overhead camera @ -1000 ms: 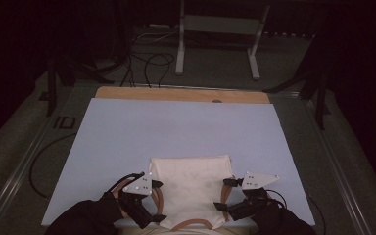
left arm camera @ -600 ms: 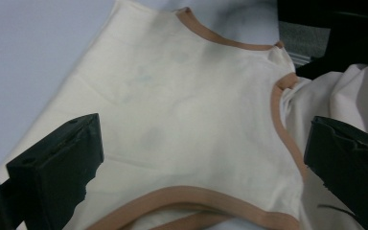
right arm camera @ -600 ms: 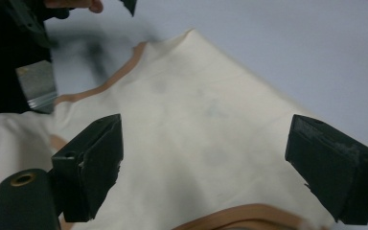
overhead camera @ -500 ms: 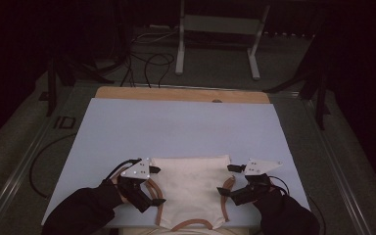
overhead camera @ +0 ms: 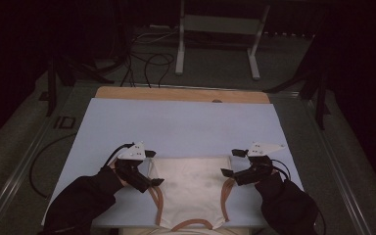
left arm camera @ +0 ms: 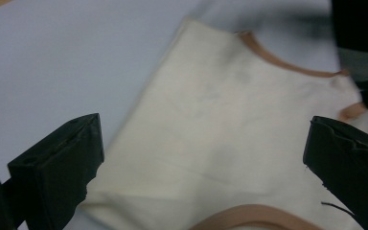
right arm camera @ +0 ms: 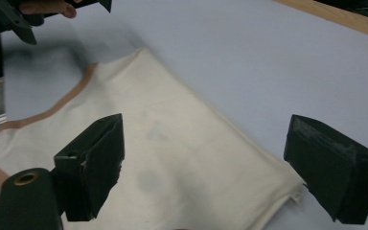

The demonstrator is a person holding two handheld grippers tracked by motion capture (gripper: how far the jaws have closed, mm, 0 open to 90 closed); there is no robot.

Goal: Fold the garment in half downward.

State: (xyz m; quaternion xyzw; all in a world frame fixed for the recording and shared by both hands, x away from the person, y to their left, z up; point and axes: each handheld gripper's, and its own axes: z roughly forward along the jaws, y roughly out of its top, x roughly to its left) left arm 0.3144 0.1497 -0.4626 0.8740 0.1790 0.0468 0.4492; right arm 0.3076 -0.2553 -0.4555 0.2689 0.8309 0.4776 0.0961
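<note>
A cream sleeveless top [overhead camera: 191, 188] with tan trim lies flat on the pale blue table cover [overhead camera: 176, 127], near the front edge. My left gripper [overhead camera: 152, 168] stands open at the top's far left corner, jaws wide apart over the cloth [left arm camera: 230, 143]. At the far right corner my right gripper [overhead camera: 230, 162] is open too, its jaws straddling the folded edge of the top [right arm camera: 172, 153]. Neither gripper holds anything. In the left gripper view its own jaws [left arm camera: 203, 139] frame a tan armhole band. The right gripper view has its jaws [right arm camera: 206, 139] low over the fabric.
A wooden strip [overhead camera: 181, 94] runs along the table's far edge. Beyond it, a metal stand [overhead camera: 215, 29] and loose cables [overhead camera: 147, 58] are on the dark floor. Bare blue cover stretches from the top to the far edge. Dark sleeves [overhead camera: 83, 200] enter from the bottom.
Both grippers have moved forward, away from the person, from beside the top's middle to its far corners. The top itself has not shifted.
</note>
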